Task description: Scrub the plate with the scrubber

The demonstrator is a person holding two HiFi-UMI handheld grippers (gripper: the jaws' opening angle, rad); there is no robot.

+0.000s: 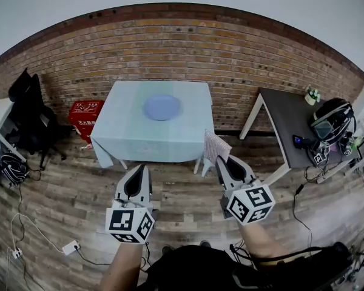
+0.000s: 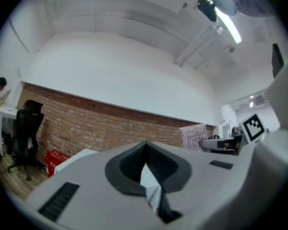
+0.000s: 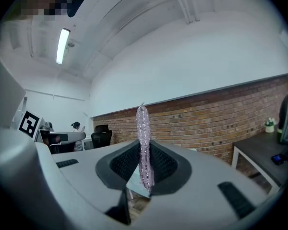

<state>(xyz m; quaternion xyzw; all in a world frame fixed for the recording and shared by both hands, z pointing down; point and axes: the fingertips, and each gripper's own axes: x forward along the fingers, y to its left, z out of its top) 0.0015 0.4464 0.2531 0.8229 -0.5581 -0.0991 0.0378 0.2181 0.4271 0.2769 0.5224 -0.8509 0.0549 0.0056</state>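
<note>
Far to the left of the left gripper [image 1: 139, 170], a black office chair [image 1: 25, 109] stands by the brick wall [image 1: 230, 53]. A red box [image 1: 85, 114] sits on the wooden floor [image 1: 182, 202] ahead and to that gripper's left, just beside the table's corner. The left gripper is held above the floor with its jaws pressed fully together and nothing between them; in its own view the two dark pads meet at the tip. Ahead of both grippers and well apart from them is a table [image 1: 121, 135] under a pale blue cloth. The blue plate [image 1: 162, 107] lies on it, ahead of the gap between the two grippers and nearer the table's far edge. The right gripper [image 1: 222, 160] is clamped on the scrubber [image 1: 213, 145], a pale pink, glittery piece that sticks out past the jaw tips and appears edge-on in that gripper's view. Its free end points toward the table's near right corner. To the right gripper's right stands a dark desk [image 1: 288, 123] with small items on it.
</note>
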